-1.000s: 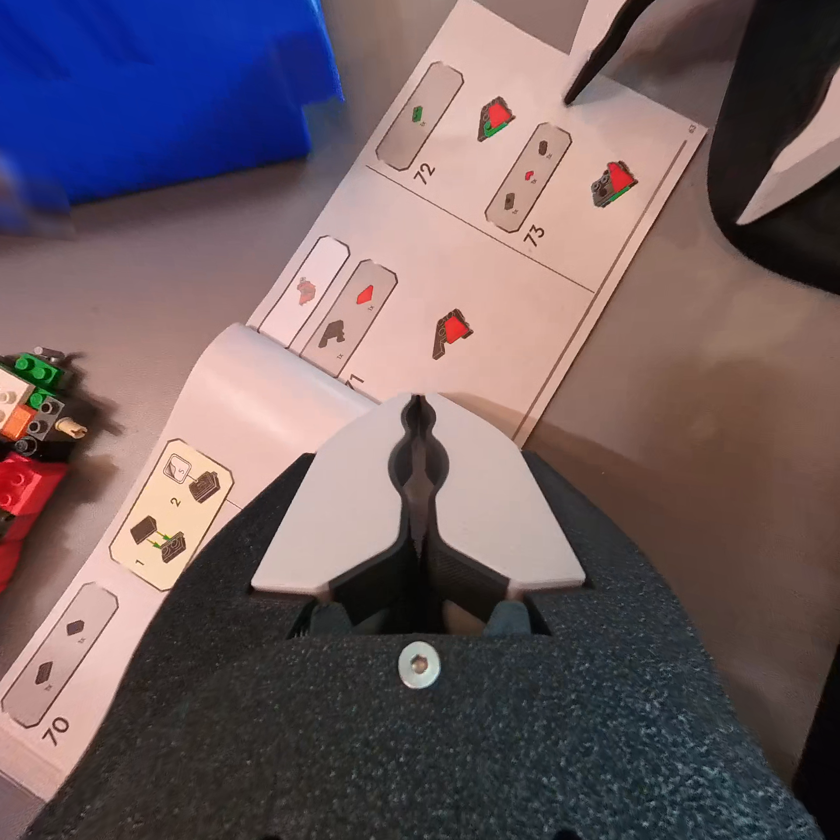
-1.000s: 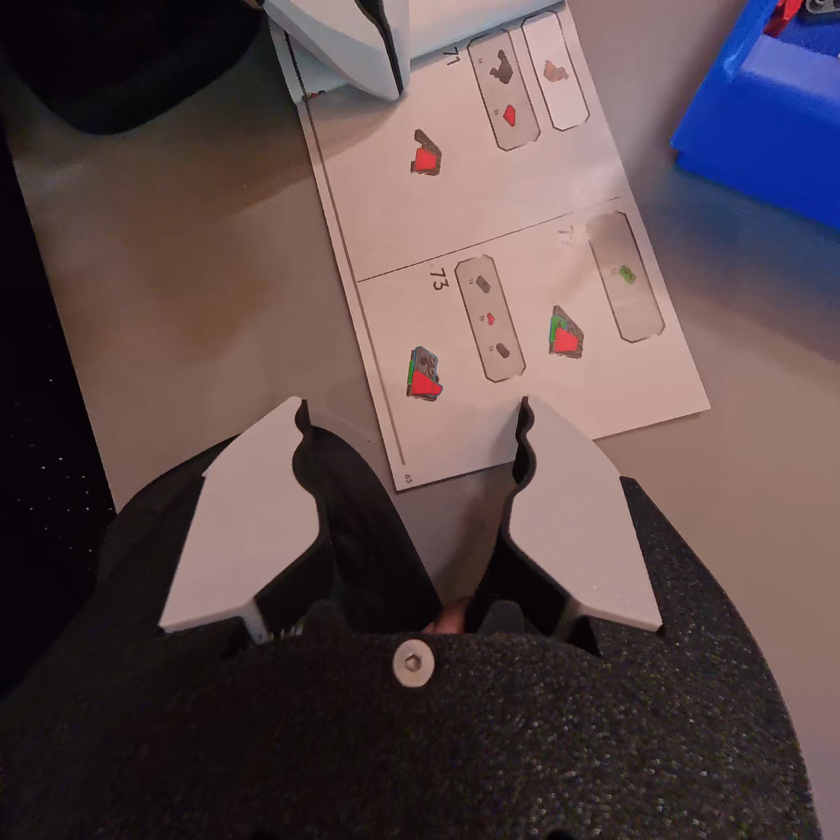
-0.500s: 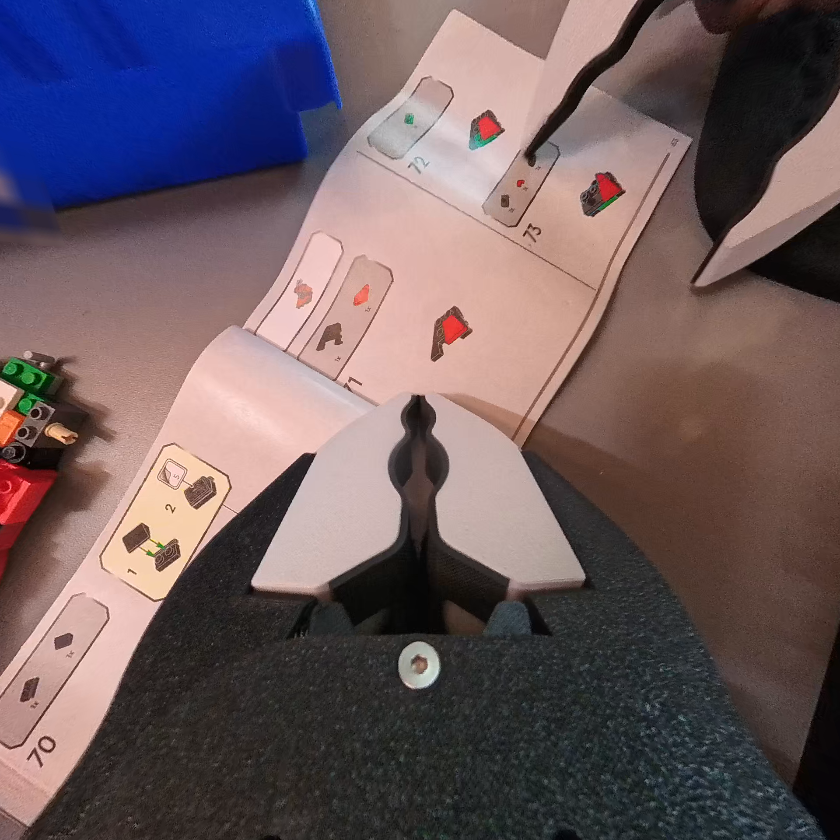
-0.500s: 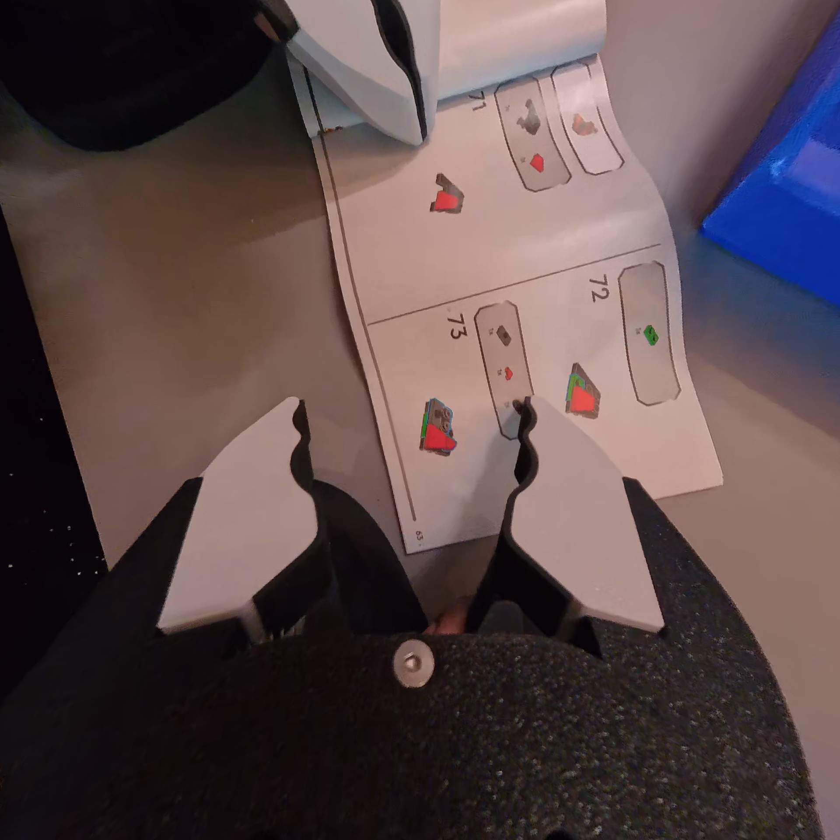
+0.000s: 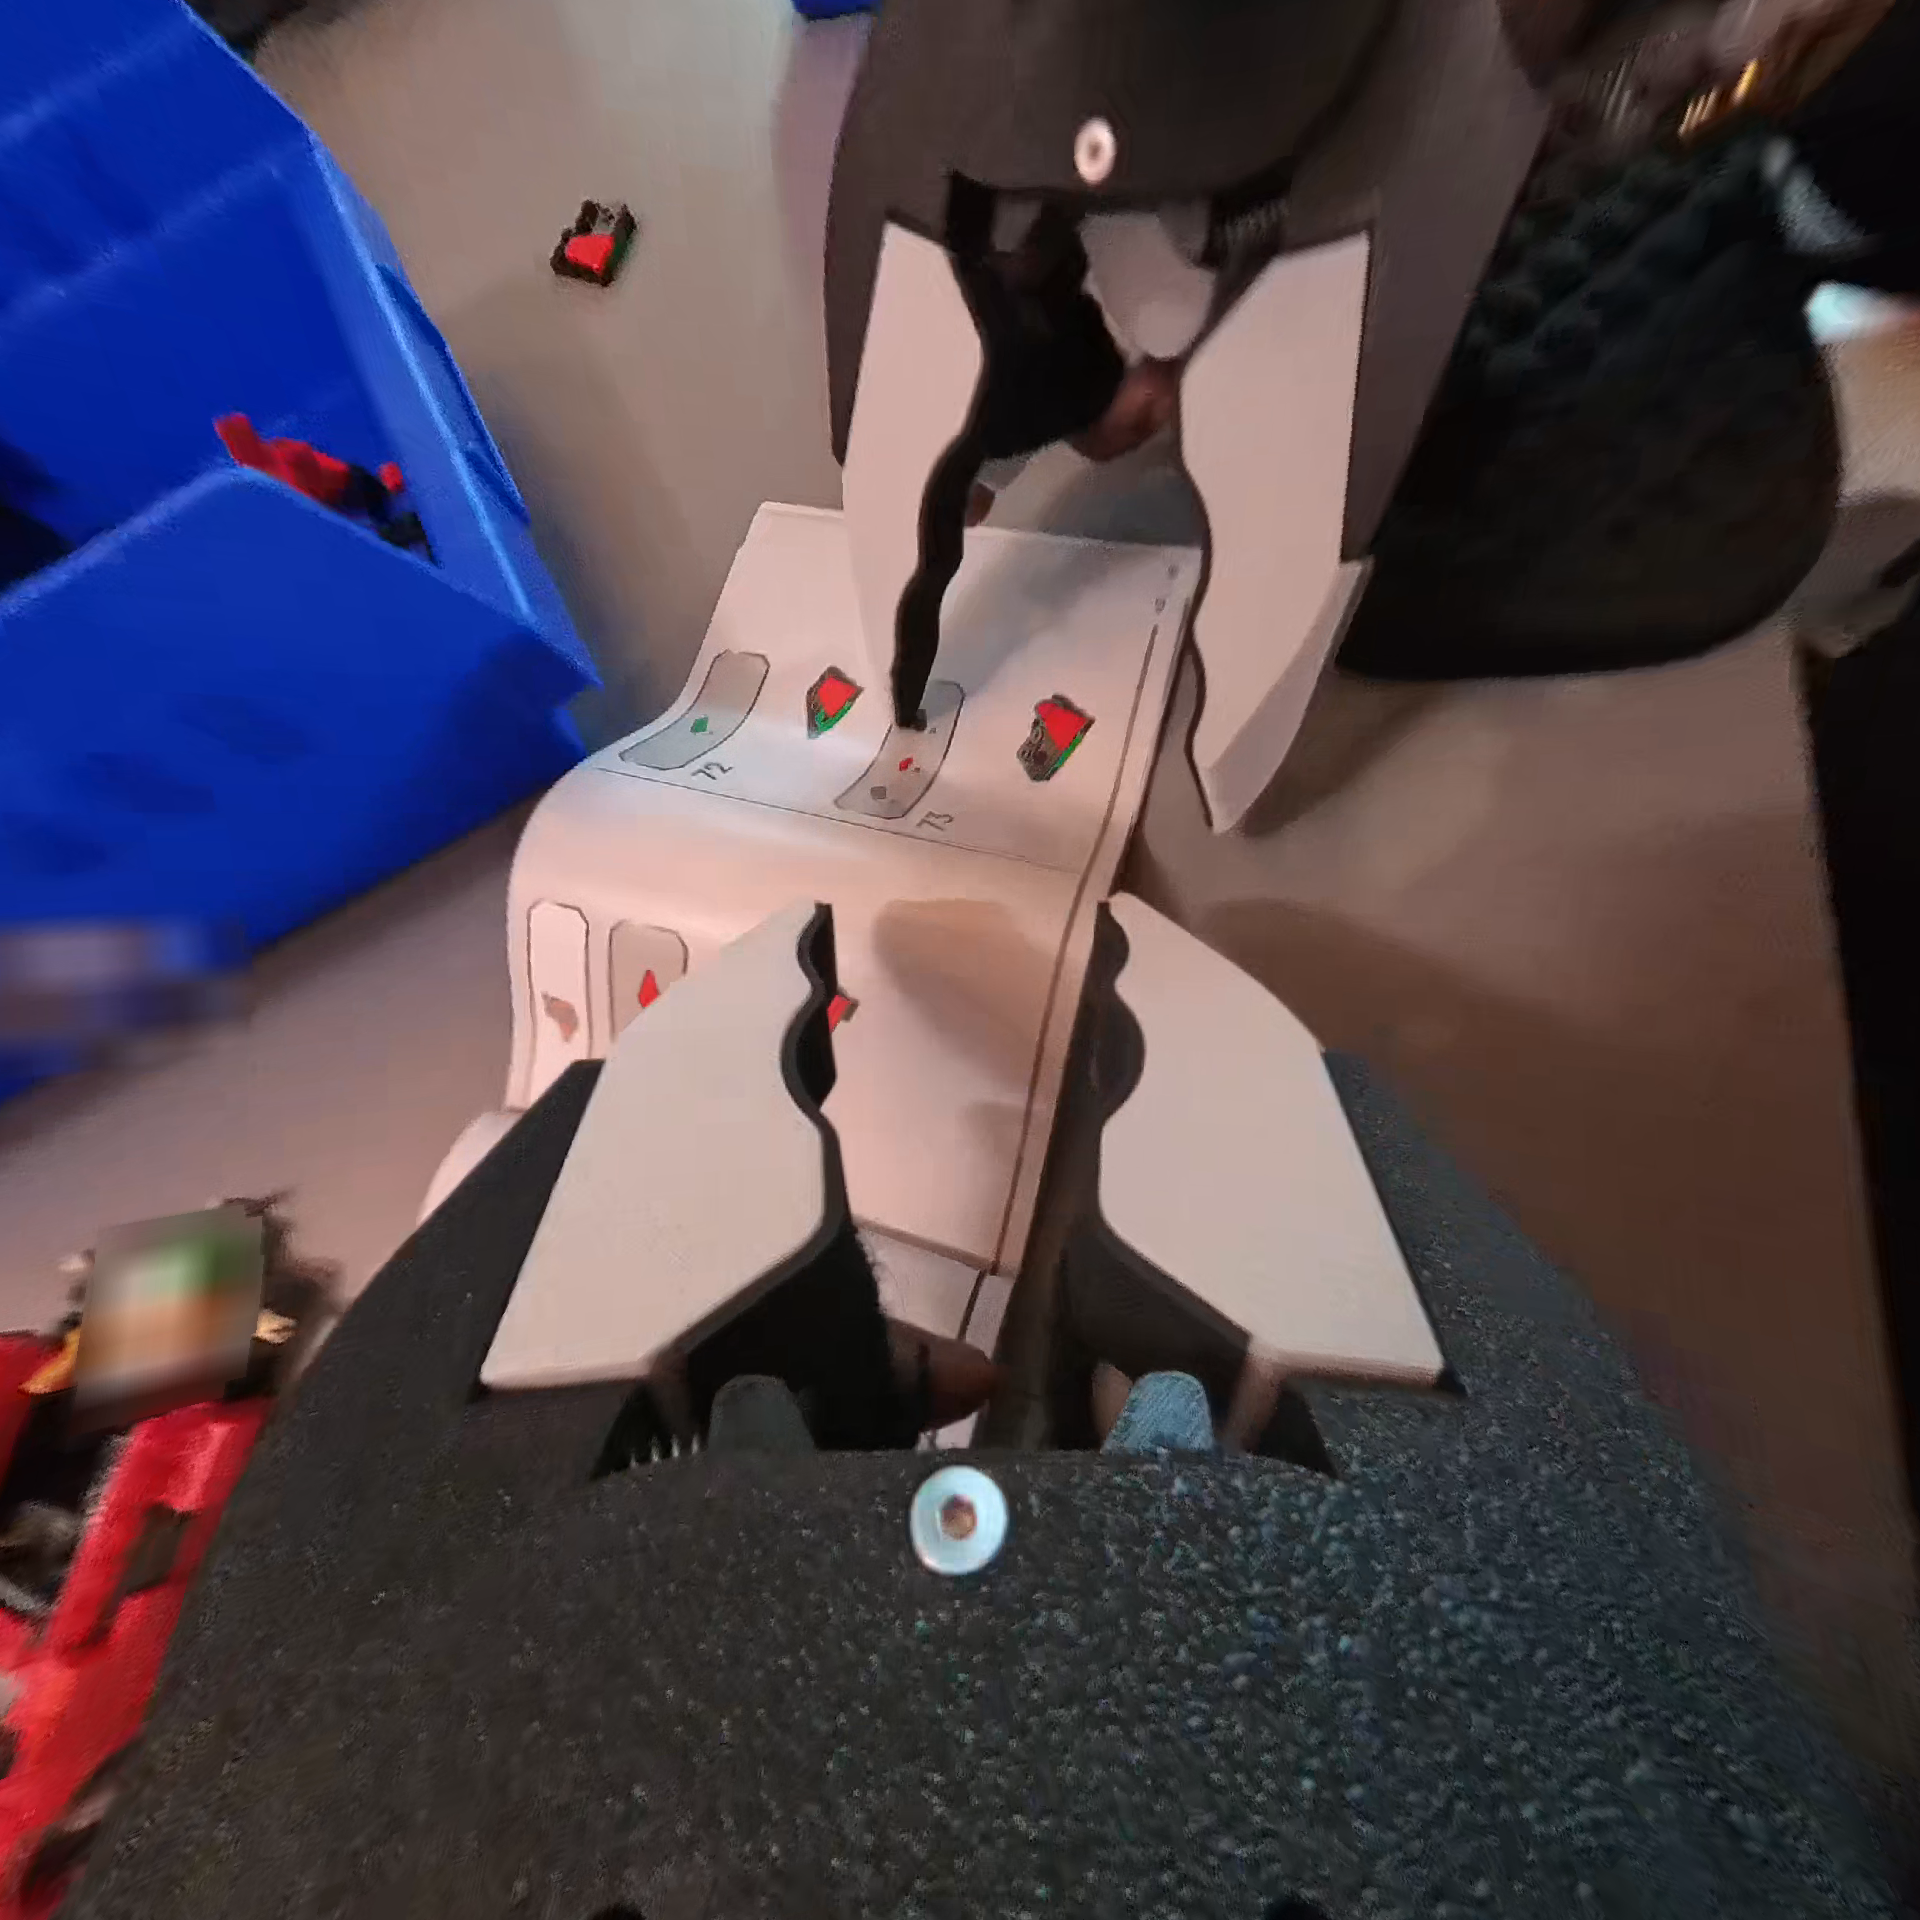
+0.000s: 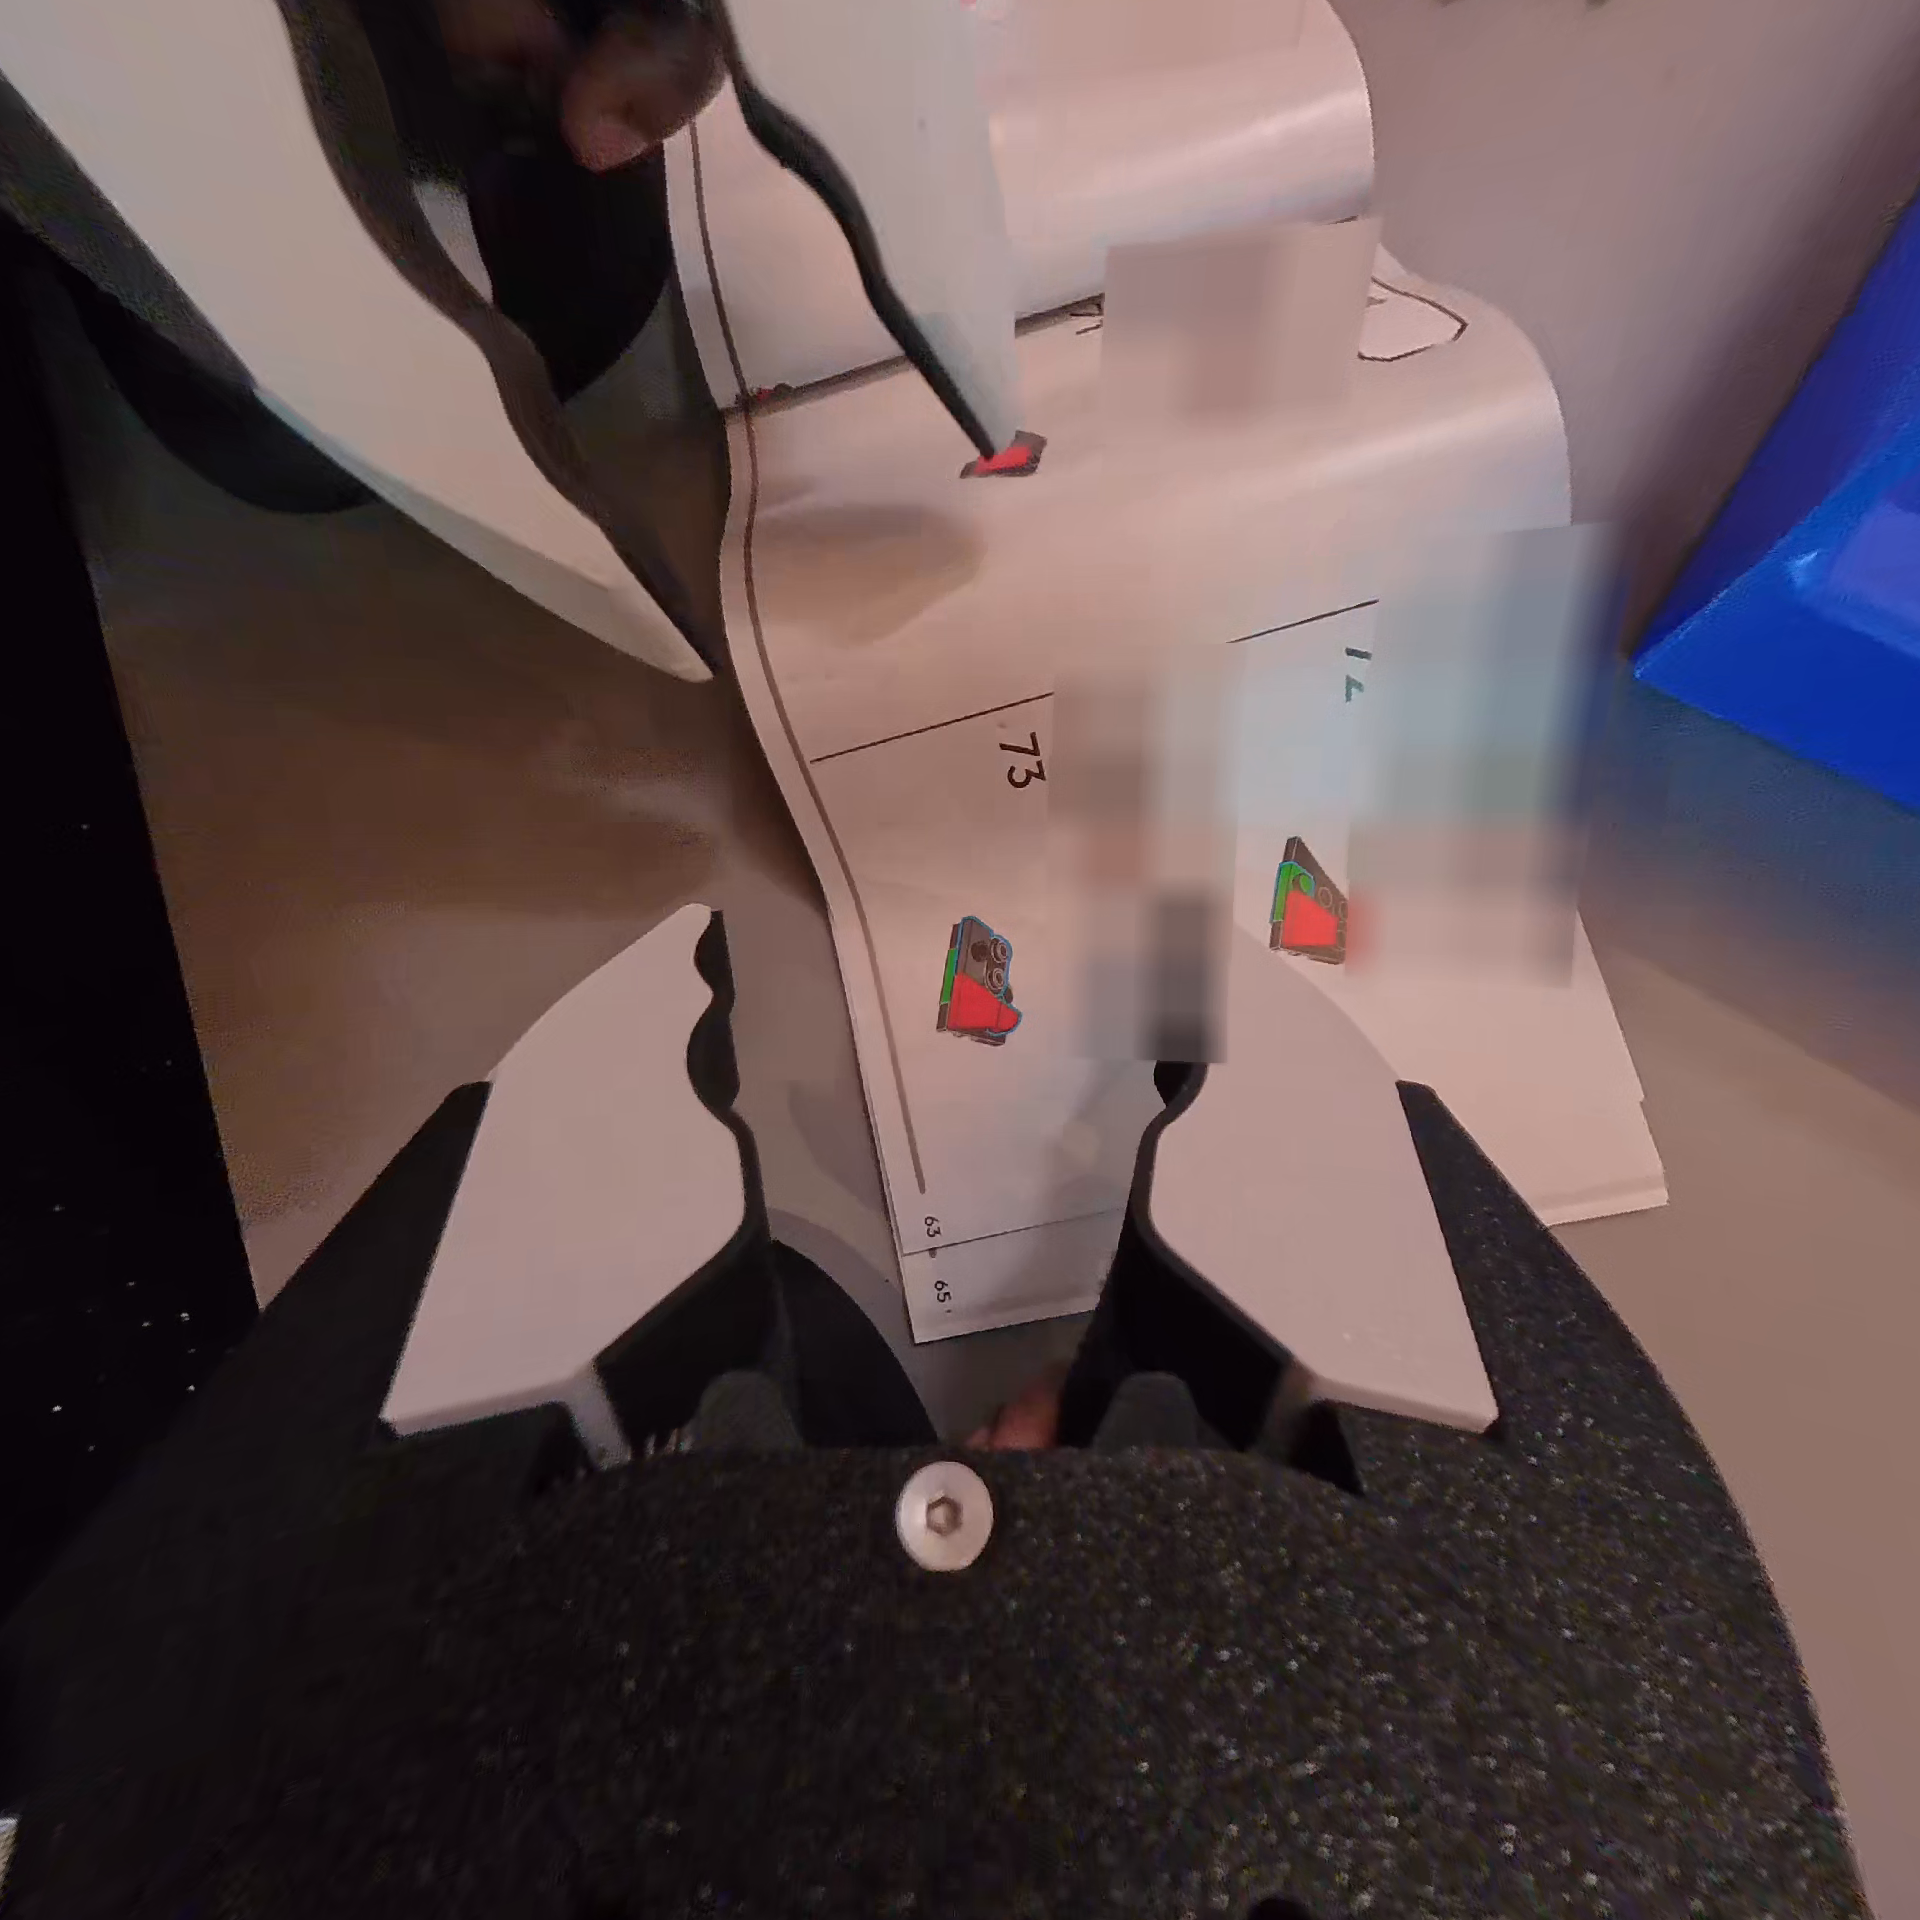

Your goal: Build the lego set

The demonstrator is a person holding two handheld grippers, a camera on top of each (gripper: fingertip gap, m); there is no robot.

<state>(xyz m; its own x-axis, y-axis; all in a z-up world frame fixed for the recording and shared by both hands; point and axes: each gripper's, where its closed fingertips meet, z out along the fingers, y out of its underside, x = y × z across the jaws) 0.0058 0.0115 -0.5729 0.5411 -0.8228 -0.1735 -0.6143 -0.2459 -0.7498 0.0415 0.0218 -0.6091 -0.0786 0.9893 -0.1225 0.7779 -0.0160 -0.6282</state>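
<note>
The instruction booklet (image 5: 966, 831) lies open on the tan table, its top page bowed upward. My left gripper (image 5: 964, 925) is open, and its jaws straddle the page's right edge. My right gripper (image 5: 1070, 769) faces it, open. One of its fingertips (image 5: 914, 717) touches the page and the other sits just off the page edge. In the right wrist view my right gripper (image 6: 940, 987) is open over the booklet (image 6: 935, 810), with the left gripper (image 6: 847, 556) opposite. A small red, black and green lego piece (image 5: 592, 244) lies on the table beyond. Neither gripper holds a brick.
Blue bins (image 5: 260, 675) stand at the left, one holding red and dark pieces; a blue bin (image 6: 1818, 623) also shows at the right of the right wrist view. A partly built red lego model (image 5: 135, 1507) sits at the lower left. A dark object lies beyond the right gripper. The tips of one gripper are about 6 centimeters away from the tips of the other.
My left gripper has opened and moved forward and lower over the page's edge. The right gripper has come closer and set a fingertip on the page. The page now bows up.
</note>
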